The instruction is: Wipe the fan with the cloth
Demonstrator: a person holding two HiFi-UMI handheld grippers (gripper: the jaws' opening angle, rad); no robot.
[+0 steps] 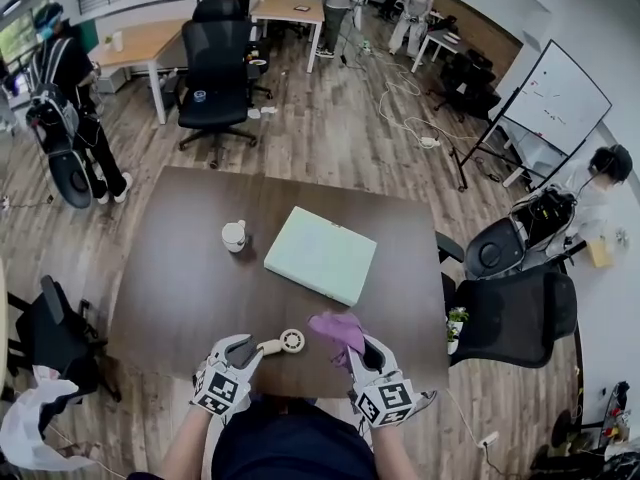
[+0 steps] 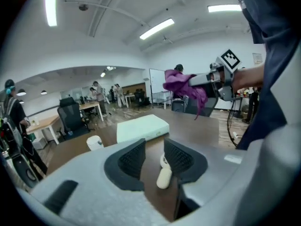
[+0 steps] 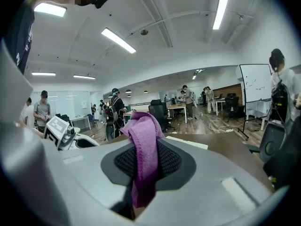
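Handle toward the left hand-held gripper (image 1: 247,349), the small cream fan (image 1: 291,341) lies flat on the dark brown counter (image 1: 170,288), near the edge closest to the person, with its round head pointing to the right in the head view. In the left gripper view the fan (image 2: 164,177) rests on the counter with its handle in the gap of the left hand-held gripper (image 2: 155,161). The two black pads stand spread apart, and the handle lies closer to the right-hand pad than to the other. This hand-held gripper tips forward and down toward the counter, its marker cube uppermost, and the forearm reaches in from the bottom of the head view.

Just right of the fan's head, the purple cloth (image 1: 340,329) is bunched at the tip of the right hand-held gripper (image 1: 360,348). In the right gripper view the jaws are pressed together on the cloth (image 3: 143,149), which stands up above them and hangs down below. The left gripper view shows that hand-held gripper held nearly level and clear of the counter, with the cloth (image 2: 183,86) dangling from it.

Farther back on the counter lie a flat pale green box (image 1: 320,255) and, to its left, a small white cup (image 1: 234,235). A black office chair (image 1: 215,68) stands on the wooden floor beyond the counter.
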